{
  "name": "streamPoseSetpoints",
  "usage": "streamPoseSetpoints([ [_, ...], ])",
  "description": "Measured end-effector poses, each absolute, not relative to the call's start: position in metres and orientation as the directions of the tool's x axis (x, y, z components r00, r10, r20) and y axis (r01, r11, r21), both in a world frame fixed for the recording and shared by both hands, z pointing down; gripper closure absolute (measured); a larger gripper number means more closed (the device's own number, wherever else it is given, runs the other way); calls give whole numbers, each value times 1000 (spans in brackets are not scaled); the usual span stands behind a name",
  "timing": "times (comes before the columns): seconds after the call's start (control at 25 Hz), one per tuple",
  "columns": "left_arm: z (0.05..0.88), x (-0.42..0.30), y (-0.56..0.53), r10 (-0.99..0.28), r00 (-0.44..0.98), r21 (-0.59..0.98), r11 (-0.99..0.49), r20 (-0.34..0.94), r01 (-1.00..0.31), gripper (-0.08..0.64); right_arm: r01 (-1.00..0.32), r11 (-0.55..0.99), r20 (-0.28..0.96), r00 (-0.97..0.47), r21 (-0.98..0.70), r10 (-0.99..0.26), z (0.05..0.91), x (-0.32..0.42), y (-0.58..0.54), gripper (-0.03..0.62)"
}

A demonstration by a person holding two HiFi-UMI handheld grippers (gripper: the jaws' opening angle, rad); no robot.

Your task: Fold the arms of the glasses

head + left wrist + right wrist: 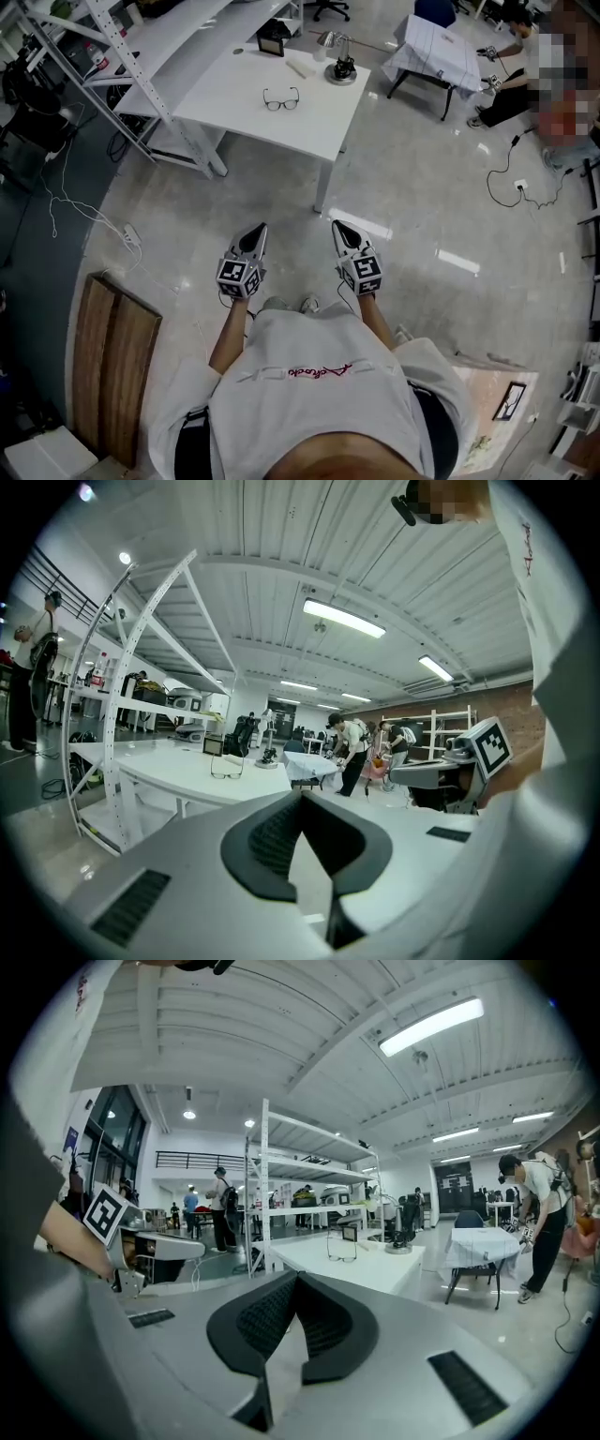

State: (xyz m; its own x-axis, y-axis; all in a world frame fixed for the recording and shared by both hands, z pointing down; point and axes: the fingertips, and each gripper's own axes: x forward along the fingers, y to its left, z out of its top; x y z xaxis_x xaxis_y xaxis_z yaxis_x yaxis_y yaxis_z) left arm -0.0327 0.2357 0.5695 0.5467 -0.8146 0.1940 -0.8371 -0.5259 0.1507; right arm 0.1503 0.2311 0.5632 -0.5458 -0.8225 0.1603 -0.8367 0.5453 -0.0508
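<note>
Short of the table [314,127]: approach step, nothing gripped yet.
Left gripper [257,230] and right gripper [338,226] are both pinched closed and empty, side by side over bare floor. Glasses [281,98] sit mid-table, untouched; arms look unfolded. Next, I'd say: walk up, open both, steady the frame with one, swing an arm in with the other. Lamp [339,67] and black box [273,40] stand beyond the glasses. Rack post [141,84] is off left; path looks free.

The head view looks steeply down from above the person, well back from the white rectangular tabletop [319,117]. The left and right gripper views look nearly level across the floor, far from that tabletop. All three views share it and its thin black-framed glasses [281,98].
</note>
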Motion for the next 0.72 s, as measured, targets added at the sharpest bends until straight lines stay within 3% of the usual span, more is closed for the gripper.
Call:
streamPoseSetpoints([
  [0.72,593,-26,176,-799,552,190,-519,239,-833,535,-826,559,219,-560,-71,-799,588,146,175,596],
])
